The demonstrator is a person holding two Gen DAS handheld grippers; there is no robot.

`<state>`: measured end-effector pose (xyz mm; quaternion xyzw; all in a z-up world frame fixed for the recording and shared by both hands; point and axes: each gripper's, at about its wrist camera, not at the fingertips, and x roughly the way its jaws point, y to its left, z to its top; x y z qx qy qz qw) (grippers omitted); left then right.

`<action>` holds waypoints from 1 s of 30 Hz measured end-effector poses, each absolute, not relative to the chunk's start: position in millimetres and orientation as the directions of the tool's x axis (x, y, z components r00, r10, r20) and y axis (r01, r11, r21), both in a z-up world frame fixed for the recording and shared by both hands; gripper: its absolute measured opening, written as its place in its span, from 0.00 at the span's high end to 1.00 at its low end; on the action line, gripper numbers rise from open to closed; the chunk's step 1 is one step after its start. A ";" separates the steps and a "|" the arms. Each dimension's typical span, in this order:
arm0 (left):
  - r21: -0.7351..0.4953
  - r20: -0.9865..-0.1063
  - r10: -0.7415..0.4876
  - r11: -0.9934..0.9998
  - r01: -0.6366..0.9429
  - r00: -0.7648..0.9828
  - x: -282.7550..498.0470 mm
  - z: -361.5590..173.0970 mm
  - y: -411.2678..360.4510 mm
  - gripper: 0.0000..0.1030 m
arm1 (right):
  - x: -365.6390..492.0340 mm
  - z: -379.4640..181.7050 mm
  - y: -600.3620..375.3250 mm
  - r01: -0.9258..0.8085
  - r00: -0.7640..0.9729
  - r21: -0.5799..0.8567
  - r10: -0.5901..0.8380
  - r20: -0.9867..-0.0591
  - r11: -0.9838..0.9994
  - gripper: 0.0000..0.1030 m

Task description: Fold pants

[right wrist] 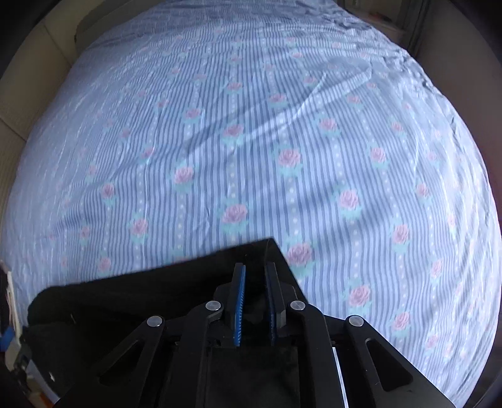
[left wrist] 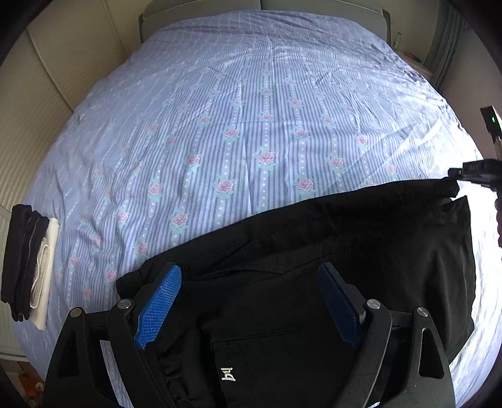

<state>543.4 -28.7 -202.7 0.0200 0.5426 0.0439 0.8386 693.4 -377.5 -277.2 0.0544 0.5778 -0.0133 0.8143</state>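
Black pants (left wrist: 313, 251) lie across the near part of the bed, with a small white logo (left wrist: 227, 373) by a pocket. My left gripper (left wrist: 249, 273) hovers over the waist end. Its blue pads (left wrist: 160, 304) stand wide apart and open, pressing on nothing. In the right wrist view the pants (right wrist: 157, 292) end in a corner (right wrist: 266, 248). My right gripper (right wrist: 254, 266) is there with its blue pads (right wrist: 240, 301) close together and black cloth pinched between them. The right gripper (left wrist: 455, 174) also shows at the right edge of the left wrist view, at the pants' far corner.
The bed carries a blue striped sheet with pink roses (left wrist: 251, 110) and some creases (right wrist: 282, 116). A stack of folded dark and white clothes (left wrist: 28, 260) sits at the bed's left edge. A grey headboard (left wrist: 200, 4) and a nightstand (left wrist: 414, 59) lie beyond.
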 end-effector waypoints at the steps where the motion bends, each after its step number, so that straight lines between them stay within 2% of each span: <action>1: 0.091 -0.904 0.101 0.995 -0.044 0.416 546.5 -201.6 -30.2 0.14 | 702.4 -271.4 -376.7 0.100 0.358 0.046 0.008 -0.934 0.994 0.90; 3: 0.113 -0.896 0.109 0.993 -0.017 0.431 553.3 -199.8 -35.0 0.14 | 718.1 -261.6 -375.3 0.130 0.403 -0.026 -0.077 -0.912 0.991 0.90; 4: 0.120 -0.893 0.109 0.993 -0.001 0.436 555.9 -198.4 -37.1 0.14 | 721.6 -258.2 -374.5 0.146 0.422 -0.056 -0.113 -0.899 0.988 0.85; 5: 0.118 -0.890 0.099 0.993 0.014 0.444 557.5 -196.5 -38.3 0.14 | 723.3 -253.1 -374.9 0.154 0.432 -0.076 -0.137 -0.891 0.985 0.70; 7: 0.096 -0.886 0.066 0.994 0.042 0.460 557.8 -192.6 -38.0 0.14 | 717.6 -239.8 -380.3 0.150 0.455 -0.045 -0.110 -0.884 0.988 0.48; 12: 0.022 -0.877 -0.091 0.973 0.228 0.472 559.6 -193.2 -40.9 0.14 | 670.1 -215.0 -384.6 0.071 0.536 0.007 -0.032 -0.843 0.997 0.43; 14: 0.047 -0.882 -0.122 0.938 0.342 0.455 564.9 -201.3 -45.7 0.14 | 661.1 -226.5 -382.8 0.012 0.517 0.000 -0.007 -0.856 1.000 0.40; 18: 0.031 -0.931 -0.156 0.869 0.494 0.331 578.9 -229.2 -48.2 0.14 | 648.7 -264.3 -375.0 -0.099 0.411 -0.047 -0.002 -0.911 0.994 0.40; 21: -0.038 -0.967 -0.163 0.855 0.517 0.198 590.4 -255.0 -50.0 0.15 | 645.2 -283.7 -370.5 -0.125 0.382 -0.061 -0.009 -0.924 0.990 0.40; 24: -0.054 -0.981 -0.136 0.873 0.485 0.136 597.7 -275.9 -50.3 0.33 | 649.5 -293.9 -373.3 -0.114 0.368 -0.032 0.012 -0.930 0.993 0.40; 25: -0.057 -0.983 -0.132 0.884 0.465 0.131 598.8 -279.8 -49.0 0.47 | 652.4 -298.1 -375.0 -0.110 0.359 -0.018 0.023 -0.933 0.994 0.40; 26: -0.076 -0.981 -0.147 0.889 0.452 0.123 598.5 -281.2 -47.8 0.58 | 655.3 -300.5 -376.7 -0.101 0.353 -0.011 0.026 -0.935 0.995 0.49; 27: -0.094 -0.978 -0.166 0.892 0.443 0.127 596.0 -280.1 -47.1 0.63 | 656.4 -302.0 -378.0 -0.095 0.354 -0.005 0.029 -0.935 0.995 0.61; 28: -0.103 -0.974 -0.180 0.892 0.441 0.137 591.7 -277.2 -47.2 0.70 | 657.3 -302.9 -378.9 -0.093 0.351 0.003 0.036 -0.936 0.996 0.84; 29: -0.105 -0.972 -0.186 0.891 0.442 0.144 587.2 -274.8 -47.2 0.79 | 656.9 -302.6 -379.4 -0.089 0.347 0.010 0.041 -0.937 0.996 0.85; 30: -0.112 -0.970 -0.197 0.887 0.449 0.146 581.5 -271.5 -47.5 0.83 | 654.9 -299.7 -379.6 -0.087 0.356 0.010 0.040 -0.934 0.996 0.88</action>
